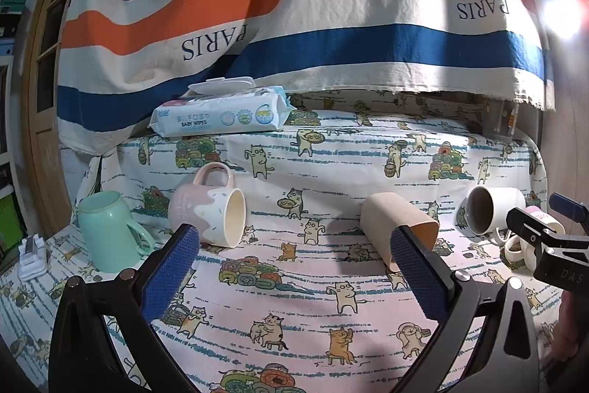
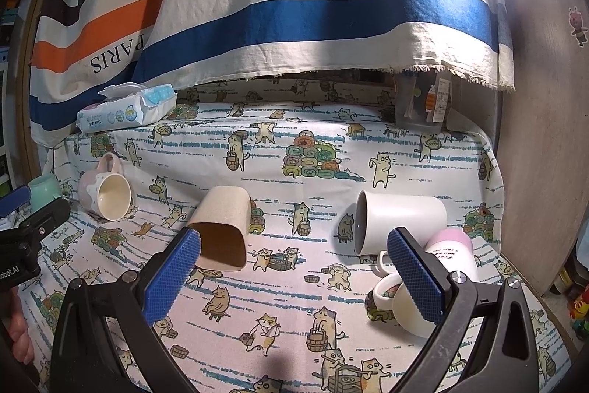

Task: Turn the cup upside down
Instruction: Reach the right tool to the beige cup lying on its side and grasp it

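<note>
**Five cups on the cat-print cloth, four of them on their sides**

The tan cup (image 2: 221, 227) lies on its side near the middle of the table cloth (image 2: 294, 282), its long axis running from far to near, with the open mouth facing the near edge and slightly right. Its brown inside looks empty. Both tools hover above the cloth on the near side of it.

To its right, the white mug (image 2: 399, 221) also lies on its side, axis left to right, dark mouth facing left; nothing shows inside. Just near of it a pink-and-white mug (image 2: 434, 279) lies tipped over, touching or almost touching the white mug, partly hidden behind a blue pad.

To the left, the pink mug (image 1: 208, 209) lies on its side with the handle up and the cream mouth facing right, empty. At the far left the green mug (image 1: 108, 231) stands upright, mouth up; its contents cannot be seen.

One pack of baby wipes (image 1: 221, 113) sits at the far left, against the striped cloth (image 1: 294, 6).

The left gripper (image 1: 294, 267) is spread wide with nothing between its blue pads. The right gripper (image 2: 294, 271) is likewise wide apart and holds nothing.
</note>
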`<state>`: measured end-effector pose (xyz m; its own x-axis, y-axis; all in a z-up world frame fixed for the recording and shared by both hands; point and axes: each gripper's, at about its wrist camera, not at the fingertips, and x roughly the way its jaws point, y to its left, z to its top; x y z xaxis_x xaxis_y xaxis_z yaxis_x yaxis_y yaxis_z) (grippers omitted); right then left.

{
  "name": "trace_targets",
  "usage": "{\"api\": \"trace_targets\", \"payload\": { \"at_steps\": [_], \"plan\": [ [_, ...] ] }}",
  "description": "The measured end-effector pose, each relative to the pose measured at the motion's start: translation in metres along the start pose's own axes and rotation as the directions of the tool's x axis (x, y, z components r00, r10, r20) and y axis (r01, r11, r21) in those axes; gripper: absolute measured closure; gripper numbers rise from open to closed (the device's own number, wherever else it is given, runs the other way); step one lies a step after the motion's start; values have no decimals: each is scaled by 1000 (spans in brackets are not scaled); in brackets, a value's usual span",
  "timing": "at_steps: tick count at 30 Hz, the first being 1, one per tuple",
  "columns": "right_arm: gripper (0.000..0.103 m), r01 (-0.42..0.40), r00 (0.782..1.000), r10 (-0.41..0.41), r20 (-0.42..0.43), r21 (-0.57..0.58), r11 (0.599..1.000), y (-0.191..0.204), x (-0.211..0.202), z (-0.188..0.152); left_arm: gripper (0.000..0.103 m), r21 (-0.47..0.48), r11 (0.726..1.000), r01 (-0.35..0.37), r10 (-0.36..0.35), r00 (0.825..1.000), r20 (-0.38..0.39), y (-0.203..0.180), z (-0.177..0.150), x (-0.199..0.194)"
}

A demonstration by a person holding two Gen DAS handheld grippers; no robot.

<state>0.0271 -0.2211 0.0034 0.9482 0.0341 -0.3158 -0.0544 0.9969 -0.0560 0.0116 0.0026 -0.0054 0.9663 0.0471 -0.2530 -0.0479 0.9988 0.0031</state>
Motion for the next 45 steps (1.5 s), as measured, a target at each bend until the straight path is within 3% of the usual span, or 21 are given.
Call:
{"api": "trace_targets", "payload": {
  "at_steps": [8, 14, 19, 30, 38, 45],
  "plan": [
    [1, 1, 1000, -1, -29, 13, 1000, -3, 6, 2, 0, -2, 1000, 27, -27, 1000, 11, 1, 1, -2],
    [1, 1, 999, 1, -51, 39, 999, -9, 11, 2, 0, 24, 999, 20, -20, 999, -26, 0, 7, 0],
    [1, 11, 998, -9, -63, 34, 999, -10, 9, 10, 0, 77, 997, -14, 13, 1000, 13, 1, 39, -11],
    [1, -30, 998, 30, -59, -14, 999, 6, 3, 74, 0, 78, 996, 54, -54, 999, -3, 8, 99, 21],
    [1, -35, 997, 34, -66, -15, 999, 19, 20, 90, 0, 38, 997, 68, -68, 998, 14, 22, 95, 44],
    [1, -60, 989, 57, -135, -18, 998, 37, 55, 90, 0, 19, 998, 58, -57, 998, -37, 32, 75, 70]
  ]
}}
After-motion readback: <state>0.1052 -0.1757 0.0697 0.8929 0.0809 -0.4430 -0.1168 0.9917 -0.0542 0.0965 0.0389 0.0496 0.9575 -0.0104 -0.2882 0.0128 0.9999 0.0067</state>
